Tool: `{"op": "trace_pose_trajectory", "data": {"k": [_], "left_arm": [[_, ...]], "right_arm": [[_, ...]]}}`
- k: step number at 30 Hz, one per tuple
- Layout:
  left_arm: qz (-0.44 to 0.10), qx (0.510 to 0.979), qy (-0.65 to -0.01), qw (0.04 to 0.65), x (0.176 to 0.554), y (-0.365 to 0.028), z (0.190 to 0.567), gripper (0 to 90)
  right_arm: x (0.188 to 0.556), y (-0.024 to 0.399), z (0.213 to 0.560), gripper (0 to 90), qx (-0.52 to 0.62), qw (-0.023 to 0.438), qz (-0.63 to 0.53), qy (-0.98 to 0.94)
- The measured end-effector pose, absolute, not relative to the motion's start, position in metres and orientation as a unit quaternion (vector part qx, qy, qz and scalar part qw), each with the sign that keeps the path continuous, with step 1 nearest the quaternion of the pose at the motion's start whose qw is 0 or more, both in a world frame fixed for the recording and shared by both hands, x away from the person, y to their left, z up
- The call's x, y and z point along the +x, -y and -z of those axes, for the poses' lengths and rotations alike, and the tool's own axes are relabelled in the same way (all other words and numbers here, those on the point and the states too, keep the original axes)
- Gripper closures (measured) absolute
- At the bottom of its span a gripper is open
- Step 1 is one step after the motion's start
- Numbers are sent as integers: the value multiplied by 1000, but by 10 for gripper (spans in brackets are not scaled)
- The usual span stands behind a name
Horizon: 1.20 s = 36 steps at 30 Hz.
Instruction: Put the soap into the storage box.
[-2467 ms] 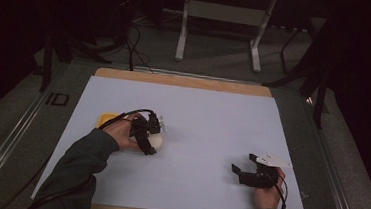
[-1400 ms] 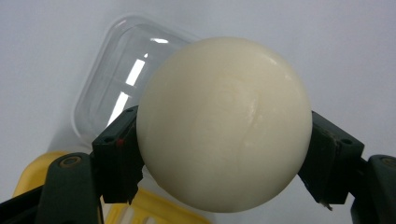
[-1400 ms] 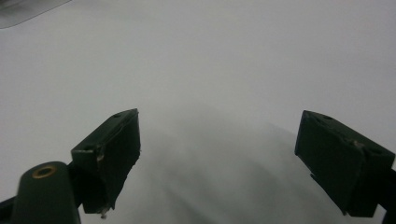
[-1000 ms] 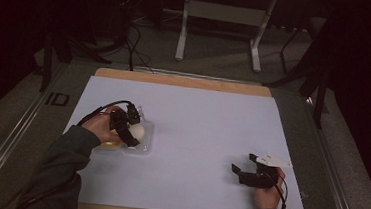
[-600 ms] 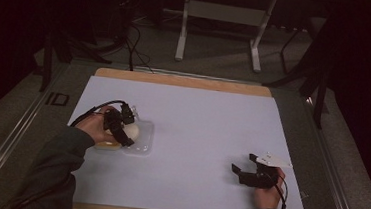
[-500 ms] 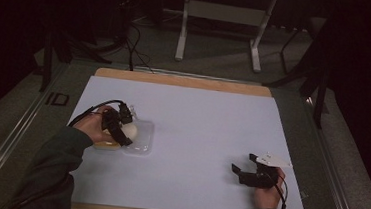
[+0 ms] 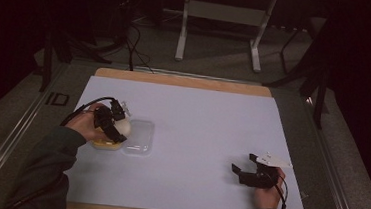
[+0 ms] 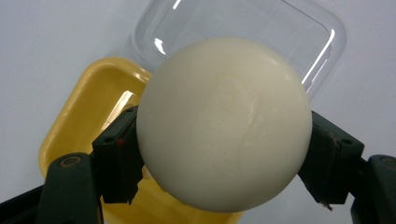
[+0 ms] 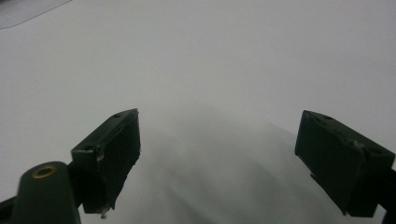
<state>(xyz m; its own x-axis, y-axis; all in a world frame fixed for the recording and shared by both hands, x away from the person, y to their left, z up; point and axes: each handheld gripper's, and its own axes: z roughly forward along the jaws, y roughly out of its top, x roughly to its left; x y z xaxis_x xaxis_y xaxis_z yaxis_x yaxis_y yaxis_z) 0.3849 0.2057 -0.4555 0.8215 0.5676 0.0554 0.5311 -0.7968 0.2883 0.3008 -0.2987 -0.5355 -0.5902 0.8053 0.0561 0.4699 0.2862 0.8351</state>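
A pale sheet covers the table [image 7: 196, 135], whose wooden edge shows at the far and near sides; beyond it stand a white metal frame [image 7: 220, 22] and loose cables on the grey floor. At the table's left a yellow tray [image 8: 88, 107] lies with a clear lid [image 8: 261, 28] just beside it, the two touching or overlapping at one edge, and nothing else stands near them. The left gripper [image 8: 224, 158] is clamped on a ball [image 8: 224, 121], one black jaw pressing each side, and holds it above the near corner of the yellow tray. The ball is smooth, cream-white and evenly round, with a soft sheen. The left gripper view shows the tray's colour and the lid's glossy rim plainly, while the high view shows them small and dim beside the hand. The right gripper [image 9: 224, 158] rests low over the bare sheet at the table's right, jaws spread wide with nothing between them.
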Motion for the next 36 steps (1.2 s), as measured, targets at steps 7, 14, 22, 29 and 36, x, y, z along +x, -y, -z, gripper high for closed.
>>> {"op": "trace_pose_trajectory", "data": {"k": [7, 14, 22, 29, 36], "left_arm": [[-71, 941, -306, 128, 386, -213, 457, 256], [-73, 934, -328, 120, 388, -218, 460, 256], [-76, 930, -342, 110, 392, -219, 461, 256], [-75, 925, -358, 104, 393, -219, 464, 256], [-69, 918, -377, 101, 394, -222, 466, 256]], "right_arm": [[301, 299, 536, 141, 409, 194, -435, -778], [301, 298, 536, 142, 409, 194, -435, -778], [301, 299, 536, 141, 409, 193, -435, -778], [301, 299, 536, 142, 409, 194, -435, -778], [301, 299, 536, 141, 409, 194, -435, -778]]}}
